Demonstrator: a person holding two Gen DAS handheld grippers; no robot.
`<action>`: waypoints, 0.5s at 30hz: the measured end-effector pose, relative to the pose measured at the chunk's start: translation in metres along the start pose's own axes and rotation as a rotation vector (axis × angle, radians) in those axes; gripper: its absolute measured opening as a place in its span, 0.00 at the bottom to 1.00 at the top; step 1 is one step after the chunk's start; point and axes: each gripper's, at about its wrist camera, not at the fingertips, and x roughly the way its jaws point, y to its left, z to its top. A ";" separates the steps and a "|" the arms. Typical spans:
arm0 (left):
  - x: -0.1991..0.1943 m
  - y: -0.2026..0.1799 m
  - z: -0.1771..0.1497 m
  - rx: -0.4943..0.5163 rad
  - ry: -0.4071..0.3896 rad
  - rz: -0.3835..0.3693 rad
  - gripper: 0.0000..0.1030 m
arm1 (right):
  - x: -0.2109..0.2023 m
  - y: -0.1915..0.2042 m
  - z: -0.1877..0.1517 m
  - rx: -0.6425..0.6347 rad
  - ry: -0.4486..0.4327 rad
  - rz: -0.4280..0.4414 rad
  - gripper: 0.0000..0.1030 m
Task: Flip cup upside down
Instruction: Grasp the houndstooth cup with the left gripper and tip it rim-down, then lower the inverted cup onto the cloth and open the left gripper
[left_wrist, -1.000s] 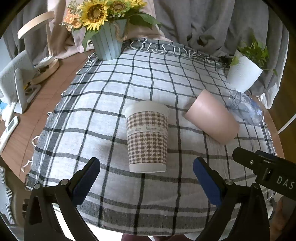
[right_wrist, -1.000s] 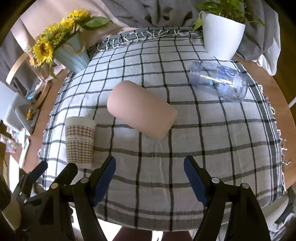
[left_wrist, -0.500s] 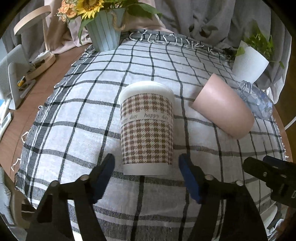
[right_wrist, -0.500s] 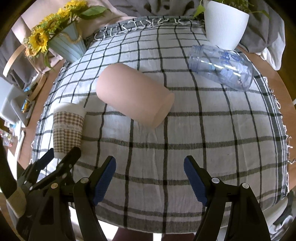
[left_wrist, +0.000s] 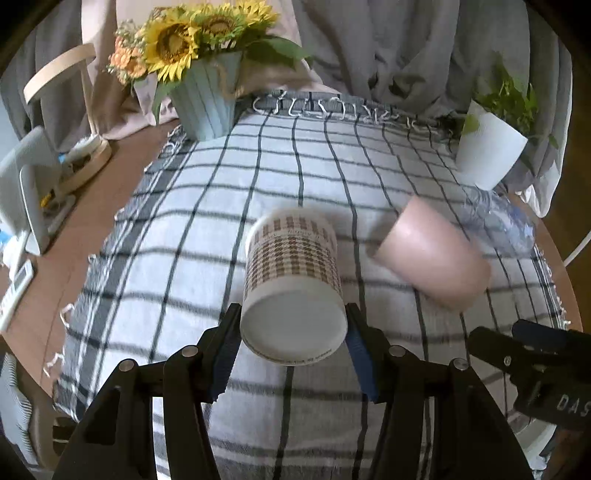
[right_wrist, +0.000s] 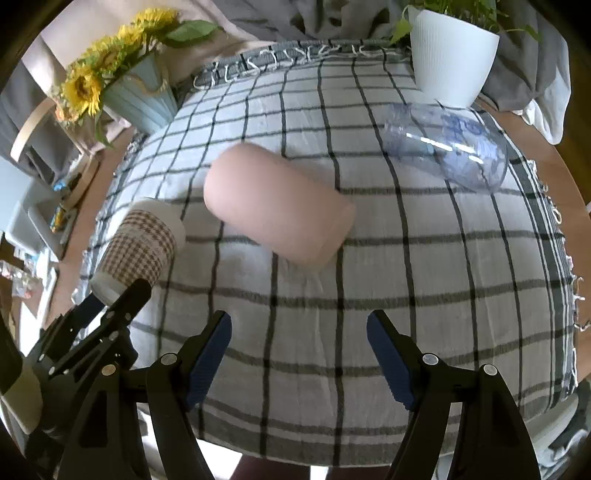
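Note:
My left gripper is shut on the houndstooth paper cup near its base. The cup is lifted off the checked cloth and tilted, its white bottom facing the camera and its rim pointing away. The right wrist view shows the same cup held tilted at the left by the left gripper. My right gripper is open and empty above the near part of the cloth. It also shows in the left wrist view at the lower right.
A pink cup lies on its side mid-table, with a clear plastic cup on its side behind it. A sunflower vase and a white plant pot stand at the back. The checked cloth covers the round table.
My left gripper moved in around the standing paper cup, shut on it, lifted it and tipped it over forward. My right gripper stayed open and moved slightly closer to the table.

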 end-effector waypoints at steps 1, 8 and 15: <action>0.001 0.000 0.004 0.000 -0.002 -0.003 0.52 | -0.001 0.001 0.003 0.003 -0.007 0.003 0.74; 0.012 0.000 0.034 0.001 0.018 -0.032 0.52 | -0.007 0.005 0.024 0.034 -0.044 0.024 0.74; 0.027 -0.002 0.048 0.007 0.060 -0.047 0.52 | -0.011 0.008 0.042 0.055 -0.073 0.033 0.74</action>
